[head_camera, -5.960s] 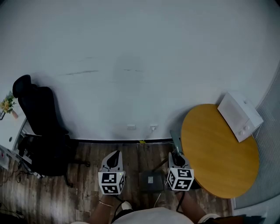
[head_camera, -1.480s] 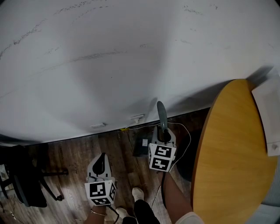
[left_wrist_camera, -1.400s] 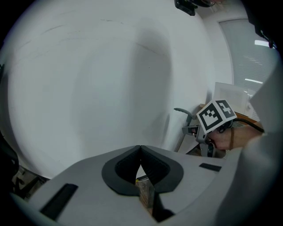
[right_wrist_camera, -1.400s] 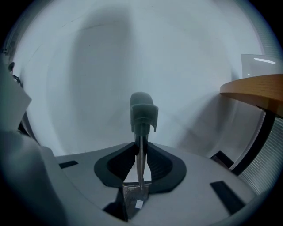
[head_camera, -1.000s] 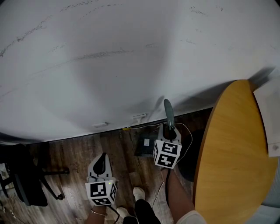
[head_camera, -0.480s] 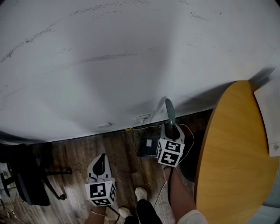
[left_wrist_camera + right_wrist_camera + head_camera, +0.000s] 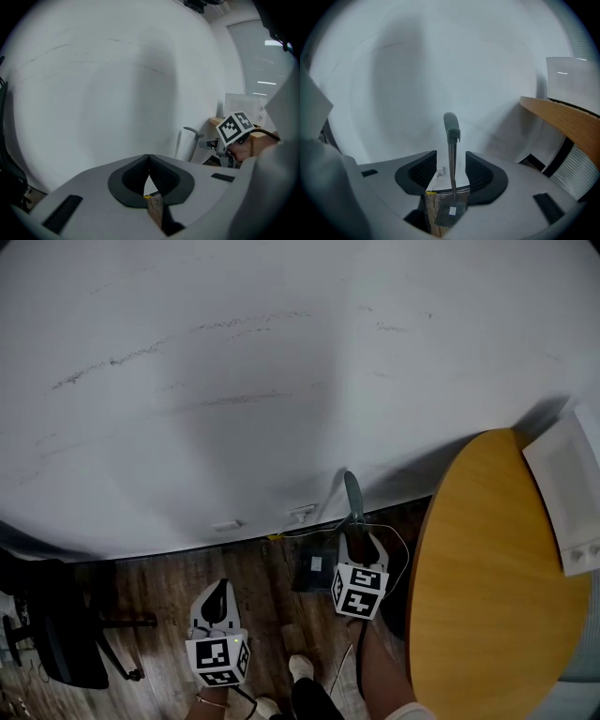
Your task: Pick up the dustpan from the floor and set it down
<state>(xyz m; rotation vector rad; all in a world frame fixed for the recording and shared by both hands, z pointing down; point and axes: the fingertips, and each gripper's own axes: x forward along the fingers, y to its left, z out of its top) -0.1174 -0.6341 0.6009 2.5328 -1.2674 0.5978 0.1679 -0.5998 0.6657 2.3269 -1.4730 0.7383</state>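
Observation:
The dustpan (image 7: pixel 314 570) rests on the wood floor by the wall, a dark pan with a thin metal shaft and a grey-green grip (image 7: pixel 352 495) standing upright. My right gripper (image 7: pixel 361 545) is just behind the shaft. In the right gripper view the shaft (image 7: pixel 452 161) runs up between the jaws of the right gripper (image 7: pixel 451 155), which are opening, and the pads (image 7: pixel 423 171) stay clear of it on both sides. My left gripper (image 7: pixel 217 601) hovers over the floor to the left, shut and empty. The left gripper (image 7: pixel 149 159) sees the dustpan handle (image 7: pixel 192 140) far to its right.
A round wooden table (image 7: pixel 497 559) fills the right side, with a white box (image 7: pixel 567 488) at its far edge. Wall sockets (image 7: pixel 300 514) and a cable (image 7: pixel 398 535) sit by the baseboard. A black office chair (image 7: pixel 56 643) stands at far left. My shoe (image 7: pixel 300 667) is below.
The right gripper's jaws have parted from the dustpan handle and the gripper has drawn slightly back. The dustpan stays upright at the wall. The left gripper has risen a little.

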